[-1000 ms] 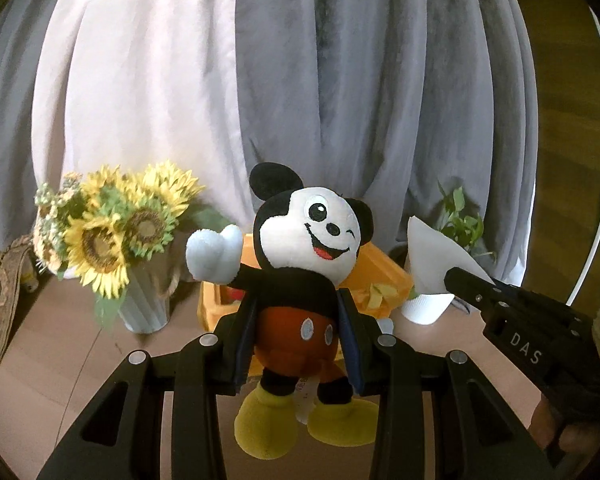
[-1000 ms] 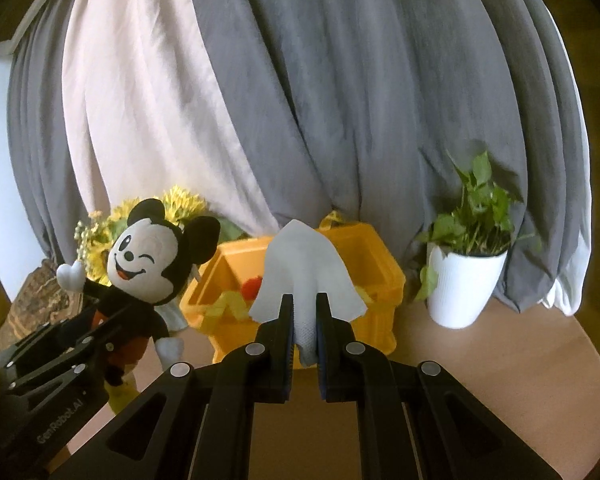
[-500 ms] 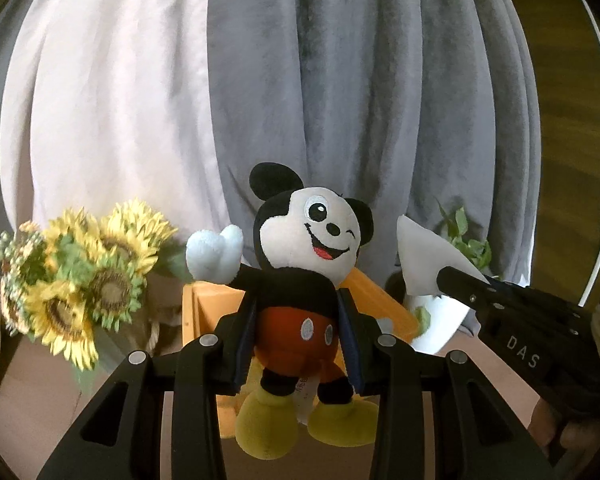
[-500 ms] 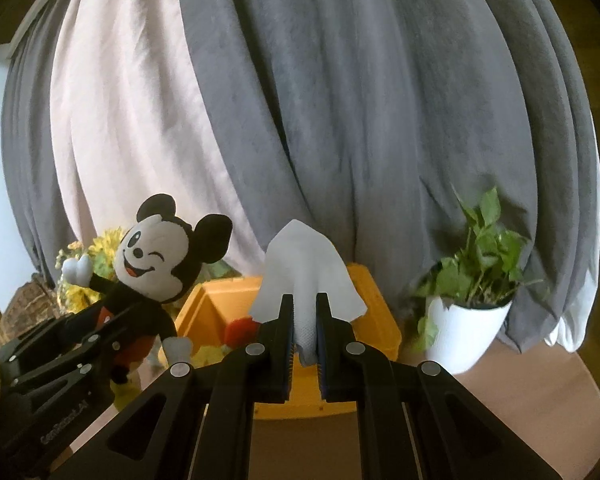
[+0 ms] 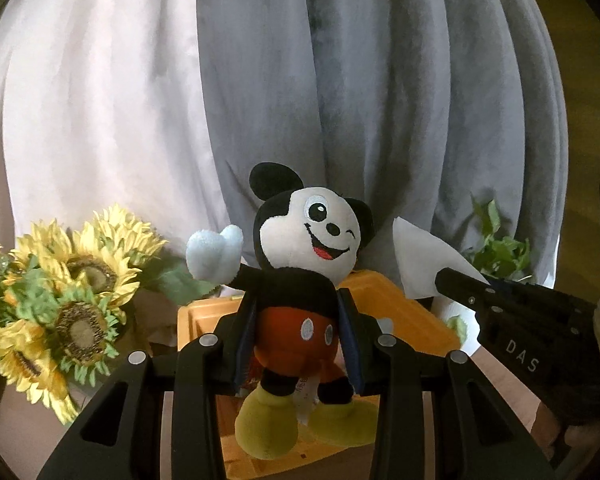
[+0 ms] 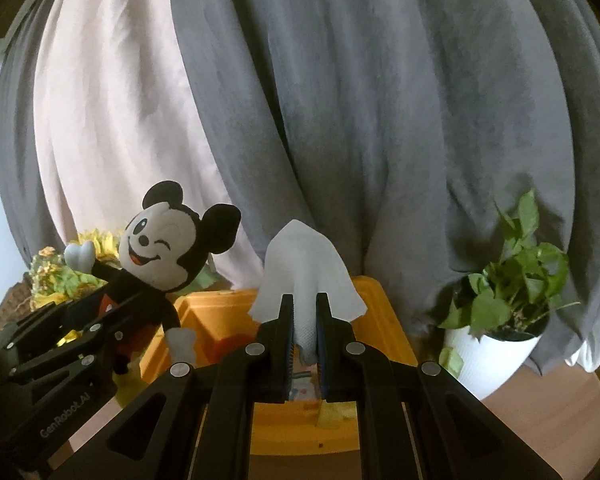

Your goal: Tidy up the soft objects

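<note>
My left gripper is shut on a Mickey Mouse plush around its red shorts and holds it upright above the orange bin. The plush also shows in the right wrist view, at the left. My right gripper is shut on a white tissue and holds it over the orange bin. The tissue and right gripper show at the right of the left wrist view. Some soft items lie inside the bin, mostly hidden.
A sunflower bouquet stands left of the bin. A white pot with a green plant stands to its right. Grey and pale curtains hang close behind. The brown tabletop lies below.
Both grippers have moved forward, closer over the orange bin, still holding the plush and the tissue. The bin now sits lower and nearer in both views.
</note>
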Available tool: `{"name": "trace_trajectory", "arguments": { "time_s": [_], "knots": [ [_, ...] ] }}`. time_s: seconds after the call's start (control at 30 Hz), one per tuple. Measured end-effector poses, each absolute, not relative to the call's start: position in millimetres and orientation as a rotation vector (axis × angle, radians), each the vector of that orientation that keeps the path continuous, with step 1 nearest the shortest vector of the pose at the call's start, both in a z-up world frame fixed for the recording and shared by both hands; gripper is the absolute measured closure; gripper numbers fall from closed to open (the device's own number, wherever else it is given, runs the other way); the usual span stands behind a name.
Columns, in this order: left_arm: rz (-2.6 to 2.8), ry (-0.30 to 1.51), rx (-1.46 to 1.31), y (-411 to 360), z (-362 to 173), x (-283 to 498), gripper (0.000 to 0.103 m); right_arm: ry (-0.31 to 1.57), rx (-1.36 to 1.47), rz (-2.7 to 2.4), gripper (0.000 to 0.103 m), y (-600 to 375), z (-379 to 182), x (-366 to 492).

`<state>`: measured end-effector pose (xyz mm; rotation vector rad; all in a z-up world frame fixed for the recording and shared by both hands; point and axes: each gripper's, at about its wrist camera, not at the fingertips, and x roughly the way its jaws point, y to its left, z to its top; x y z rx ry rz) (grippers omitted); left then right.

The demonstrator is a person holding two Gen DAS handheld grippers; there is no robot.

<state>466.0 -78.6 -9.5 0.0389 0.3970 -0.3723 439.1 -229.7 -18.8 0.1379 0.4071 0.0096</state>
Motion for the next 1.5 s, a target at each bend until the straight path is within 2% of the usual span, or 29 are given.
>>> {"name": "trace_trajectory", "arguments": {
  "time_s": [0.63,0.7,0.73,0.77,0.8,0.87,1.03,1.5],
  "knots": [
    [-0.398,0.557,0.091,-95,-63,533,0.063,0.568,0.149,0.028,0.093,-236,-79,514],
    [-0.396,0.553,0.085,-95,-64,534,0.061,0.579,0.149,0.025,0.092,-237,-83,519],
    [-0.397,0.550,0.087,-96,-64,535,0.057,0.585,0.151,0.028,0.092,-237,-85,521],
    [-0.392,0.542,0.089,-96,-64,534,0.052,0.590,0.154,0.029,0.088,-240,-86,522],
    [-0.385,0.535,0.090,-96,-63,533,0.050,0.597,0.160,0.031,0.076,-241,-88,523],
    [-0.376,0.534,0.093,-94,-64,534,0.050,0.601,0.177,0.023,0.060,-244,-88,523],
    [-0.341,0.524,0.066,-86,-56,525,0.050,0.599,0.169,-0.002,0.060,-244,-87,520],
    [-0.222,0.436,0.055,-58,-15,441,0.038,0.518,0.139,-0.035,0.060,-228,-46,450]
  ]
}}
